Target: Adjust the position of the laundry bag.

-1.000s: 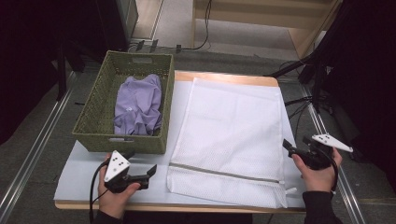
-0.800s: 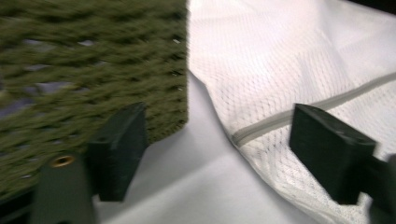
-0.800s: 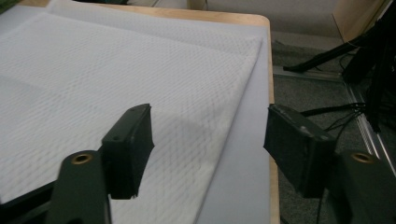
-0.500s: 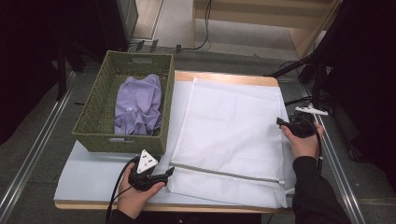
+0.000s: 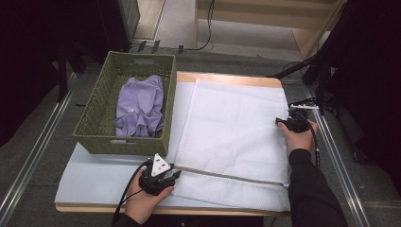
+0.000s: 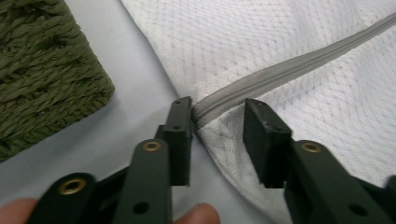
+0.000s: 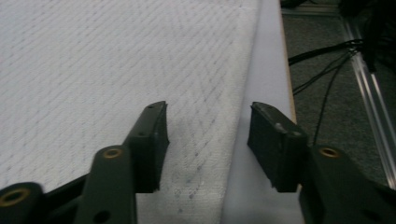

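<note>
A white mesh laundry bag (image 5: 231,127) lies flat on the table, with a grey zipper (image 5: 227,174) running across near its front edge. My left gripper (image 5: 176,174) rests at the zipper's left end. In the left gripper view its jaws (image 6: 219,109) have just been closing and straddle the zipper end (image 6: 289,70) and mesh (image 6: 261,42), with a gap still showing. My right gripper (image 5: 279,122) sits at the bag's right edge. Its jaws (image 7: 208,112) have also been closing and stand astride the mesh hem (image 7: 116,60), apart from it.
A green woven basket (image 5: 118,144) holding a lavender garment (image 5: 139,106) stands at the left, its corner (image 6: 37,70) close to my left gripper. A pale sheet (image 5: 104,172) covers the table. Cables (image 7: 327,51) and a metal rail lie on the floor beyond the right edge.
The left hand has slid right to the zipper's end. The right hand has moved away from the person and inward to the bag's right edge. Both pairs of jaws stand narrower.
</note>
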Tool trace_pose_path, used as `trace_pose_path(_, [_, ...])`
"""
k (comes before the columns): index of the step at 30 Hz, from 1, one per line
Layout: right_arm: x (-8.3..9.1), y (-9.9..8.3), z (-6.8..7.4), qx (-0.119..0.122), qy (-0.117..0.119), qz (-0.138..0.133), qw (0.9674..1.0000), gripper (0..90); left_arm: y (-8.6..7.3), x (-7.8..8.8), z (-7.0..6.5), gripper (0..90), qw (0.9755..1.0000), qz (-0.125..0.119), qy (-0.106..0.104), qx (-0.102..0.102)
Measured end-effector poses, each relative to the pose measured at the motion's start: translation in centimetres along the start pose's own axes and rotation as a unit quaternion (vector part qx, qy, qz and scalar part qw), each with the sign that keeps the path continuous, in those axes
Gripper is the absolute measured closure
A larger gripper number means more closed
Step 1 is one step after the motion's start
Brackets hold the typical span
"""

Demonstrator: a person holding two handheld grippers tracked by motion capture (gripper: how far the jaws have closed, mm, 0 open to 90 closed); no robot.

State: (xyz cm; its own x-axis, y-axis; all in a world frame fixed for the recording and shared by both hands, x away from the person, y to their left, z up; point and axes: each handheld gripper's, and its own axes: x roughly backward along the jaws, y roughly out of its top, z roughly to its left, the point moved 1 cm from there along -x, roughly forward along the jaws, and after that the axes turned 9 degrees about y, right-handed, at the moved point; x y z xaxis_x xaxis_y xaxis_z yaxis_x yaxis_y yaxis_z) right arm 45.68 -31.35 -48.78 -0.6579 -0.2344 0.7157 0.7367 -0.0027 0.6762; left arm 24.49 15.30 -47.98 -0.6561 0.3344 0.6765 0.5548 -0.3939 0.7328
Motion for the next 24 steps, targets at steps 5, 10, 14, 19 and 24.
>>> trace_pose_path(5, [-0.1, 0.2, 0.3, 0.007, 0.025, 0.007, 0.9996, 89.1, 0.2, 0.1, 0.0, 87.6, 0.9998, 0.007, -0.019, -0.004])
trace_pose_path(10, [-0.4, 0.9, 0.5, 0.009, 0.032, 0.016, 0.9993, 90.0, 0.1, 0.2, 0.4, 88.9, 0.9995, 0.006, -0.031, 0.006])
trace_pose_path(14, [-0.9, 1.4, 0.7, 0.011, 0.038, 0.018, 0.999, 90.0, 0.0, 0.3, 0.3, 89.0, 0.9996, 0.006, -0.028, 0.005])
trace_pose_path(19, [-1.4, 1.9, 1.2, 0.01, 0.046, 0.017, 0.9987, 90.0, -0.2, 0.6, 0.6, 88.9, 0.9996, 0.004, -0.025, 0.011])
trace_pose_path(24, [-2.3, 2.6, 2.9, 0.03, 0.057, 0.02, 0.9977, 90.0, -0.4, 0.9, 0.9, 88.8, 0.9996, 0.0, -0.021, 0.019])
